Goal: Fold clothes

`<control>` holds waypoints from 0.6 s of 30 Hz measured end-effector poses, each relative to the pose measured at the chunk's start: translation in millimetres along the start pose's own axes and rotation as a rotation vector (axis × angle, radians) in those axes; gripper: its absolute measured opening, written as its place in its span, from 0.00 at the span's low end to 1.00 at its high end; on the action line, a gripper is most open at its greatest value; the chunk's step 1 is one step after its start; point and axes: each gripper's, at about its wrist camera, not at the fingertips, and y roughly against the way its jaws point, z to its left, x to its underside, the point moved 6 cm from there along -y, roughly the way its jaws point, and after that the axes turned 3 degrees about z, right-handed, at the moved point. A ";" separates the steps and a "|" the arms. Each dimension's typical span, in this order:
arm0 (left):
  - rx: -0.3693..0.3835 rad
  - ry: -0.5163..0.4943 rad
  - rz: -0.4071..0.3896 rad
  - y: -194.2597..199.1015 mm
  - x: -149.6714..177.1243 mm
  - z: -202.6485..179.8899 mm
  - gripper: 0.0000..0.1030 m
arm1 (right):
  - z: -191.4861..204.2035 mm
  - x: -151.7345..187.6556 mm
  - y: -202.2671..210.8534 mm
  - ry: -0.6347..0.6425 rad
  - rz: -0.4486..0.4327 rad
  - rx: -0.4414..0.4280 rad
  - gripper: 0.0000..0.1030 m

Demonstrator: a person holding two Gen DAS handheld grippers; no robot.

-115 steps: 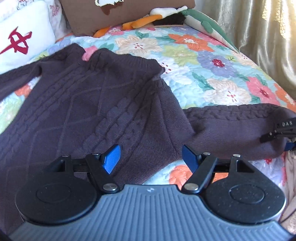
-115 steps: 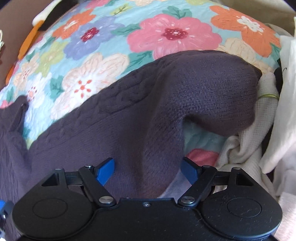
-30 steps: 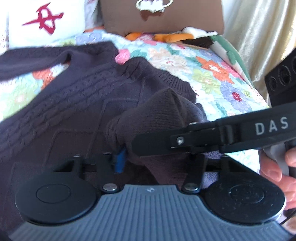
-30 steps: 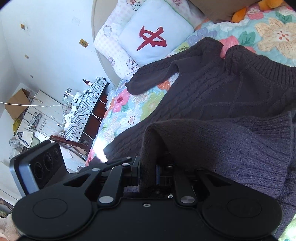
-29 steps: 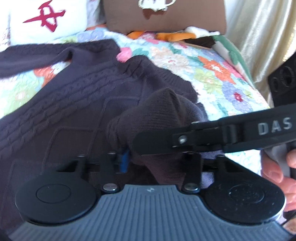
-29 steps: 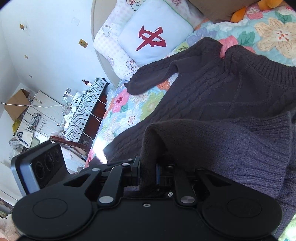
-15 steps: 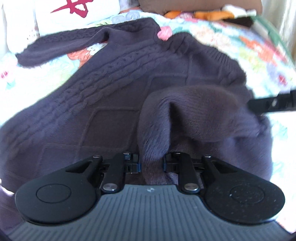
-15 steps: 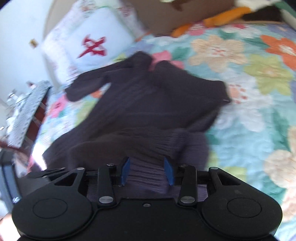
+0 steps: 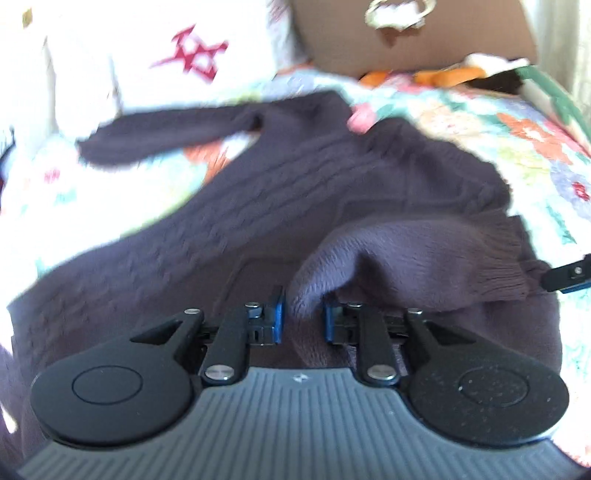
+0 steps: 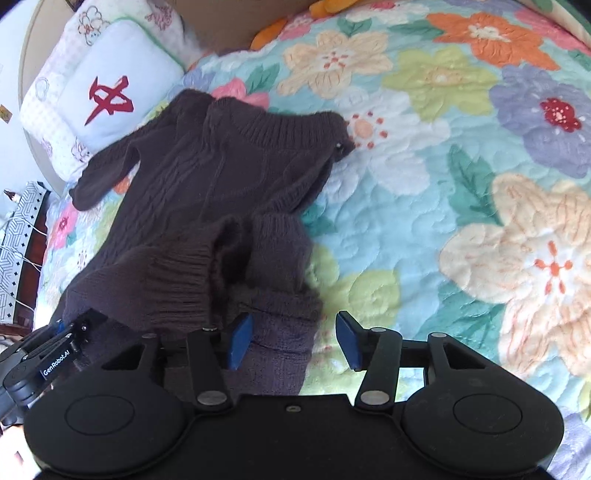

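I see the sweater [image 10: 207,192] lying flat on the quilt [image 10: 461,192]. One sleeve [image 10: 99,173] reaches out to the left, toward the pillow [image 10: 107,96] behind it. The other sleeve [image 9: 413,258] is folded over onto the sweater's front. A box [image 9: 406,33] stands at the far end, behind the quilt and right of the pillow.

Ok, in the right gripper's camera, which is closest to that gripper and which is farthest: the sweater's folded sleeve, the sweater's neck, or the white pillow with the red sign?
From the right gripper:
1. Folded sleeve, just ahead, by its left finger.
2. Sweater neck, farther up the bed, middle.
3. White pillow, farthest, upper left at the bed's head.
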 end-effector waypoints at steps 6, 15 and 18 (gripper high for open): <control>-0.040 -0.048 0.098 -3.1 16.9 8.5 0.45 | 1.1 -4.9 -3.4 -0.017 -0.033 -0.011 0.59; 0.040 -0.209 -0.054 16.1 6.6 -7.3 0.63 | -5.3 -25.8 -6.2 -0.025 -0.146 -0.056 0.60; 0.058 -0.273 -0.058 3.5 3.6 -16.9 0.66 | -9.5 -25.7 -20.9 -0.050 -0.124 -0.064 0.60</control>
